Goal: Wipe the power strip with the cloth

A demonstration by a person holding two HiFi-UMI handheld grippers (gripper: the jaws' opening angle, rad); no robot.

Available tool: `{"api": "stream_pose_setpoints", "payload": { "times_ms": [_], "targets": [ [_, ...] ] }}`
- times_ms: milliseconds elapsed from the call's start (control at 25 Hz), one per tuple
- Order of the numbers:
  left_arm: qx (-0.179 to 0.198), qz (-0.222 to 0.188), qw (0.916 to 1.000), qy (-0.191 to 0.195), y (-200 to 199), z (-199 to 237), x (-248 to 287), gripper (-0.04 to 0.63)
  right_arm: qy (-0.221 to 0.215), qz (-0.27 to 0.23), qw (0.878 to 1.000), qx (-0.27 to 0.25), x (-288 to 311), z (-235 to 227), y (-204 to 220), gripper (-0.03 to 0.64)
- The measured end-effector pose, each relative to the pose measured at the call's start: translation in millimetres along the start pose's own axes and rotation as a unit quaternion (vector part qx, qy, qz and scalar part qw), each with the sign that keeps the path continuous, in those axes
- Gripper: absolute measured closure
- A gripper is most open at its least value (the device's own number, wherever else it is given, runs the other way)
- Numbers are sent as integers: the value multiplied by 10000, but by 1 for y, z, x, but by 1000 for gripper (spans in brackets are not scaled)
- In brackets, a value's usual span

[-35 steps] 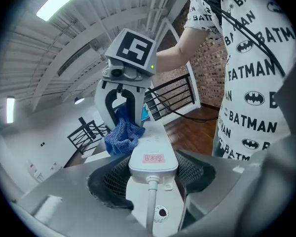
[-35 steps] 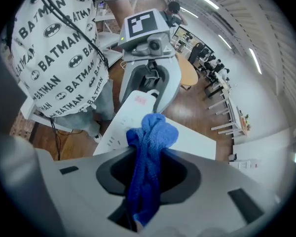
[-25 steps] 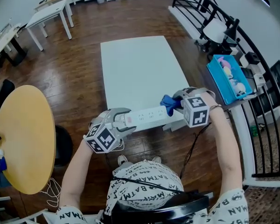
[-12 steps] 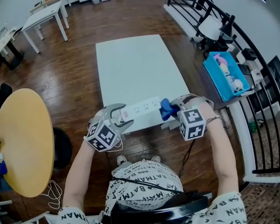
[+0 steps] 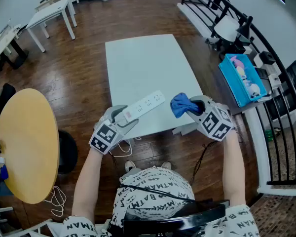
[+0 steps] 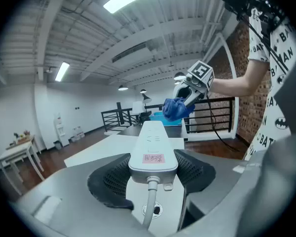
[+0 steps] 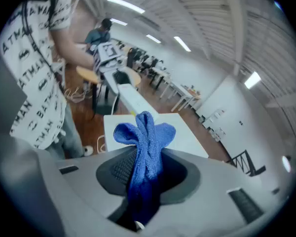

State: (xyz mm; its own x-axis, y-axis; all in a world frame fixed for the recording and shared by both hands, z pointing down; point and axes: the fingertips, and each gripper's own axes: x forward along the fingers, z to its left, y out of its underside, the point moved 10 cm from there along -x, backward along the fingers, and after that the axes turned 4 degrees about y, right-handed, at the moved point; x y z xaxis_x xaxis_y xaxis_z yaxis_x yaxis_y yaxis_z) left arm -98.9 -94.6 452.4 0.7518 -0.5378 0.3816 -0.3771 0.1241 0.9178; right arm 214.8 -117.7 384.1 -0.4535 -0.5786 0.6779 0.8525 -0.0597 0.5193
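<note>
**Power strip gripped at its cord end, cloth just off its far tip**

I have the power strip (image 5: pixel 140 107) by its cord end in my left gripper (image 5: pixel 121 121). The fingers (image 6: pixel 111 179) stand wide and press on its two long sides, so the socket face looks up, bare for wiping. The rest of it reaches slantwise over the near edge of the desk (image 5: pixel 143 58), lifted clear of the top as far as I can judge.

My right gripper (image 5: pixel 192 108) has its fingers (image 7: pixel 119 171) closed on the blue cloth (image 5: pixel 180 104), with a loose tuft bunched out in front to do the rubbing. That tuft sits near the strip's far tip, not touching it. The cord (image 6: pixel 149 201) drops from the end I hold, away from the wiping path. Beyond the strip the white top is bare, so I judge there is room to run the cloth along its whole length.
</note>
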Motion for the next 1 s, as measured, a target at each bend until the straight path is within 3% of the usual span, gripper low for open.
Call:
{"api": "stream_pose_setpoints", "payload": {
  "times_ms": [200,560,720,1000],
  "targets": [
    [-547,-72,9984,-88,20,-4,1,319,425,-802,9793,1807,5,4,8,495],
    [-795,-102,9968,67,38,-11,11,318,677,-1445,9031,3988,30,50,22,495],
    [-772,1,9969,118,51,-6,16,318,848,-1445,8763,4517,35,68,32,495],
    [-400,349,9966,627,85,27,37,319,1127,-1250,8633,4758,36,83,34,494]
  ]
}}
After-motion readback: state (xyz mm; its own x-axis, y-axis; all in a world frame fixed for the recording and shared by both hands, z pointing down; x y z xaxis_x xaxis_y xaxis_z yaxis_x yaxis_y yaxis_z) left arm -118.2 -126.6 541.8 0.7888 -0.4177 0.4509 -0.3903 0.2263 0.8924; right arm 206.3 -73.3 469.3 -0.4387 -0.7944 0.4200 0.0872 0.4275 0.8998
